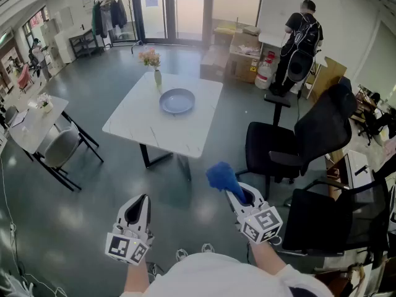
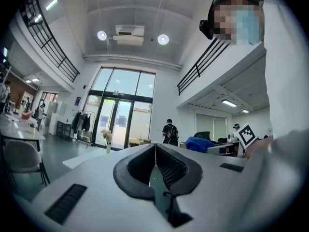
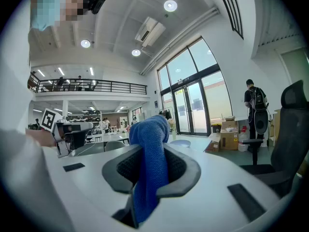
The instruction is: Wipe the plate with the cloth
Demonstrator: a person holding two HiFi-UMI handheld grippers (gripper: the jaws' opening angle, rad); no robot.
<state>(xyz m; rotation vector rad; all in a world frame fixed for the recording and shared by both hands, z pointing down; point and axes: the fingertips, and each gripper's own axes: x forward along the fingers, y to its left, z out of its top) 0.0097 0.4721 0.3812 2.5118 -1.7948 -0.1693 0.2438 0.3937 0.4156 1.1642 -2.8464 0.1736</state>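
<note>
Cloth (image 1: 221, 177): blue, and I am gripping it in the right gripper (image 1: 242, 197), lower right of centre in the head view. The jaws are clamping on its middle. In the right gripper view, one bunch is standing up past the tips while the tail is hanging down between the pads.

Left gripper (image 1: 140, 202): lower left of centre in the head view. Its jaws are pressing together with nothing between them, and I am holding it about level.

Black office chairs (image 1: 309, 135): two are standing at the right side of the frame, the nearer one beside my right gripper.

White table (image 1: 185, 135): it is sitting at centre frame on the grey floor, well apart from both grippers.

Plate (image 1: 177, 101): pale blue and round, it is lying flat on the table's far half, untouched by the cloth.

Vase (image 1: 157, 77): it is standing upright just beyond the plate near the far edge, carrying pink flowers.

Second table (image 1: 31, 125): it is sitting at the left edge, with a grey chair (image 1: 59, 150) tucked against it.

Cardboard boxes (image 1: 244, 57): these are piling up at upper centre-right, before the glass doors.

Person (image 1: 300, 42): standing at upper right in dark clothes, facing away and wearing a backpack.

Clothes rack (image 1: 111, 14): it is standing at upper left, with garments hanging on it.
</note>
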